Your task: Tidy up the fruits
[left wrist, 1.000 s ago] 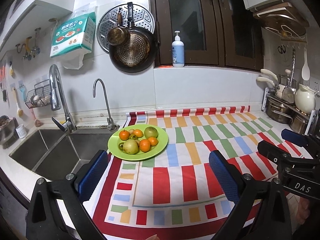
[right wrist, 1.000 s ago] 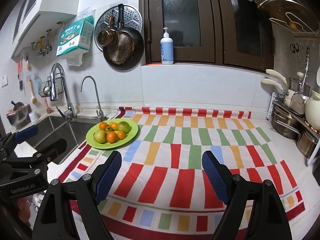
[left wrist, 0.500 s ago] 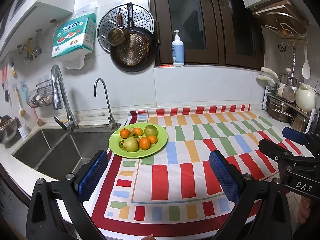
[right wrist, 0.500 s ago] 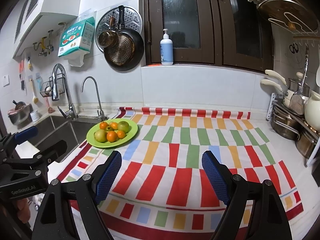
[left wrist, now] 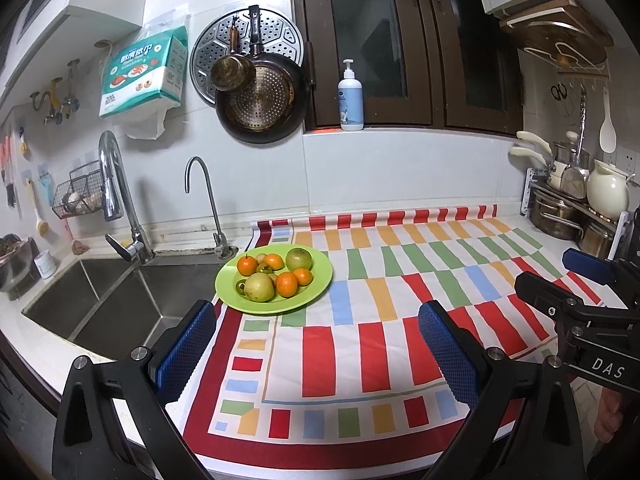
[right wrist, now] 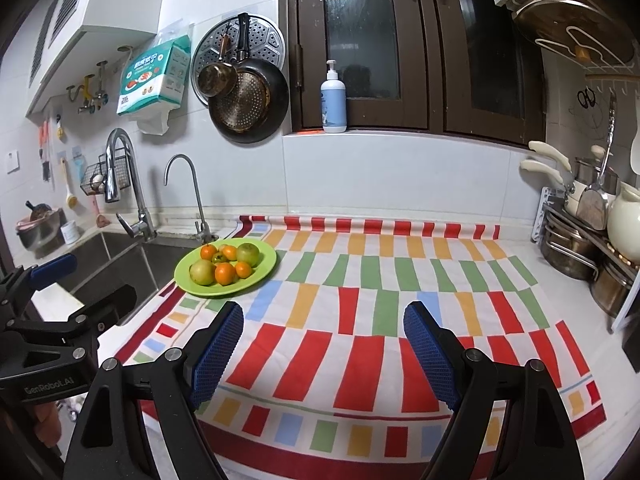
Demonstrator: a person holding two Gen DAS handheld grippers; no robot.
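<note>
A green plate (left wrist: 320, 280) (right wrist: 264, 266) sits at the left end of the striped cloth, beside the sink. It holds several small oranges (left wrist: 287, 284) (right wrist: 225, 273), a green apple (left wrist: 299, 259) (right wrist: 248, 254), a yellow-green pear (left wrist: 259, 287) (right wrist: 202, 273) and some small greenish fruits (left wrist: 241, 287). My left gripper (left wrist: 316, 310) hovers open and empty over the cloth, just short of the plate. My right gripper (right wrist: 324, 312) is also open and empty over the cloth's middle, to the right of the plate. Each gripper appears at the edge of the other's view.
A steel double sink (left wrist: 116, 300) with two faucets (left wrist: 120, 200) lies left of the plate. A rack of pots and a cream jug (right wrist: 624, 224) stands at the right end of the counter. A soap bottle (left wrist: 351, 100) stands on the window sill. Pans hang on the wall.
</note>
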